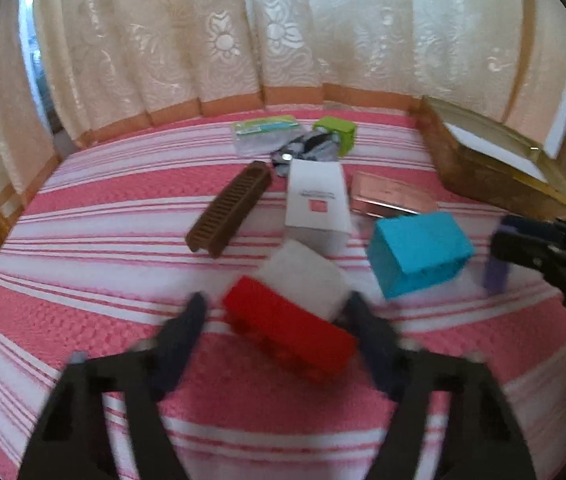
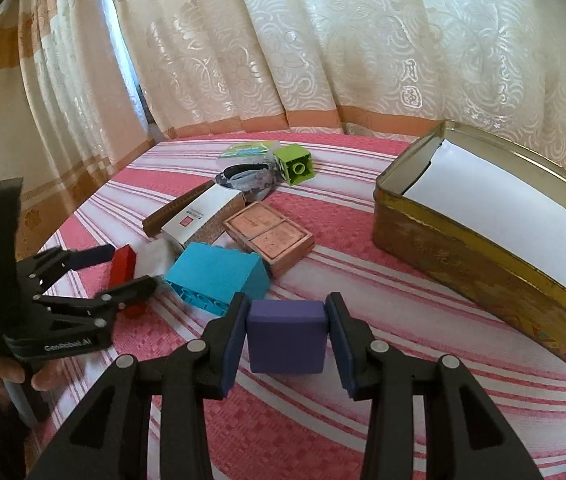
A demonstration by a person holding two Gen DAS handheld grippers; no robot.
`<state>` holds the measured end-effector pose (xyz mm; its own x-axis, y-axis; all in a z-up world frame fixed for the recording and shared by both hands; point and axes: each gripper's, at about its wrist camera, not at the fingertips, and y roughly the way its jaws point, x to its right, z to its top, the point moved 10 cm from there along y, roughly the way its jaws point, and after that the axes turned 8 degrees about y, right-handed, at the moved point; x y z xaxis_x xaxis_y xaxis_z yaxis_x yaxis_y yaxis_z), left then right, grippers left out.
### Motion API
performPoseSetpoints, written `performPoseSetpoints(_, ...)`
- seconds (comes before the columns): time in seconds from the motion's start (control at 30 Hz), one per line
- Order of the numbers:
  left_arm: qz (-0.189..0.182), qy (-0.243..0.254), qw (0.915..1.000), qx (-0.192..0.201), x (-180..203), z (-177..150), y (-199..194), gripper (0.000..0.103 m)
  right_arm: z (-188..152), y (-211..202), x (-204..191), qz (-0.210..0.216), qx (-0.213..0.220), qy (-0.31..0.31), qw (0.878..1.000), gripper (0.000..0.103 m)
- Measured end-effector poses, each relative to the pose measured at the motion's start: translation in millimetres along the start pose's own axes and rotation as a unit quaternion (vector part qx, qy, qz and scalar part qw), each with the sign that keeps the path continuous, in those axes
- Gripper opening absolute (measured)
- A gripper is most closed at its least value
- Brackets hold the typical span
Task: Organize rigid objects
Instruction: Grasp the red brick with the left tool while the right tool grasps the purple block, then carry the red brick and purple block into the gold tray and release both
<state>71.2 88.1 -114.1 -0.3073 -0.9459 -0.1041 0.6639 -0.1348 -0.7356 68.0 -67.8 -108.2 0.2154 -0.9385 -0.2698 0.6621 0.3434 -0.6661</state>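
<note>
My right gripper [image 2: 286,334] is shut on a purple block [image 2: 287,336], held just above the striped cloth; it also shows in the left wrist view [image 1: 497,272]. My left gripper [image 1: 277,320] is open around a red brick [image 1: 291,332] that lies on the cloth, its fingers on either side and apart from it. In the right wrist view the left gripper [image 2: 123,268] straddles the same red brick [image 2: 122,266]. A blue block [image 2: 219,276] lies between the two grippers. An open gold tin [image 2: 483,240] with a white lining stands at the right.
A white foam piece [image 1: 307,276], a white carton [image 1: 317,200], a brown comb [image 1: 231,208], a copper-pink flat box [image 2: 269,236], a green brick [image 2: 295,166], a plastic packet [image 1: 267,132] and a dark bundle [image 2: 247,176] lie on the pink striped cloth [image 2: 363,280]. Curtains hang behind.
</note>
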Motion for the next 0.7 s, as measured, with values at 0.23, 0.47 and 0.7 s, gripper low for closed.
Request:
performPoseSetpoints(0.23,0.005,0.009,0.9999,0.004,-6,-14,-15,0.062,-1,1,1,0.001,0.005,0.012,1.0,0.042)
performPoseSetpoints(0.47,0.017,-0.036,0.9991,0.012,-30,-28,-31,0.062,0,-1,-1,-0.002,0.016,0.008,1.0,0.042)
performPoseSetpoints(0.7,0.026,-0.039,0.9973,0.057,-21,7,-49,0.062,22,-27,10,-0.026,0.081,0.01,0.996,0.042)
